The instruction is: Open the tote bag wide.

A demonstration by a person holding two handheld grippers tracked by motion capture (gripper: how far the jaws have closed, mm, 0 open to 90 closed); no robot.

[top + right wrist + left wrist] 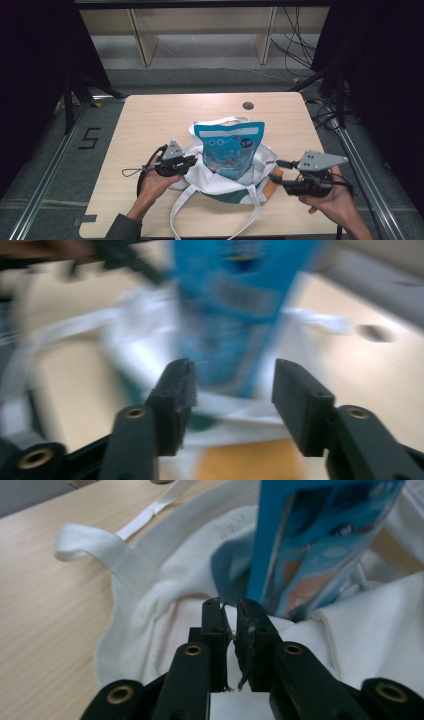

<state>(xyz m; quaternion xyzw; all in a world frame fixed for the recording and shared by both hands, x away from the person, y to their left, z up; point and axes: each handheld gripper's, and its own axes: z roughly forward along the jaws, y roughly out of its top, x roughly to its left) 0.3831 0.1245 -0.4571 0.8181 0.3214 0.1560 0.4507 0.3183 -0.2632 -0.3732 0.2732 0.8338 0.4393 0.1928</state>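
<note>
Two grippers flank a white tote bag (220,175) lying mid-table, with a blue snack pouch (231,150) standing half-sunk in its mouth. Left of the pouch, the left gripper (192,161) pinches the bag's rim, jaws nearly shut on cloth. Right of the pouch, the right gripper (275,179) hangs with jaws spread, holding nothing. Likely risk: the pouch tips out if the pinched rim slips — it looks unsupported. The left gripper view shows the cloth between the jaws; the right gripper view is blurred.

Glossy blue pouch (229,150), white cloth bag (215,177), pale wood-grain table (150,120).
</note>
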